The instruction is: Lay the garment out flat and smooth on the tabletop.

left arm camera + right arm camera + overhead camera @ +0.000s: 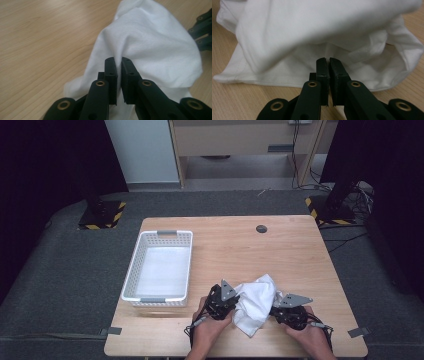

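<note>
The white cloth runs past the frame's top edge, blurred.

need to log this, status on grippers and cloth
Left gripper shut on white cloth. Right gripper shut on its other side. Cloth bunched on table, white basket apart, nothing blocking.

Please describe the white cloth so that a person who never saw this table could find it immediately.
On the wooden table, look at the near edge, to the right of the white plastic basket. There a crumpled white cloth lies between the left gripper and the right gripper, each shut on a fold of it. It is the one soft, wrinkled thing there; the basket is rigid and perforated.
</note>
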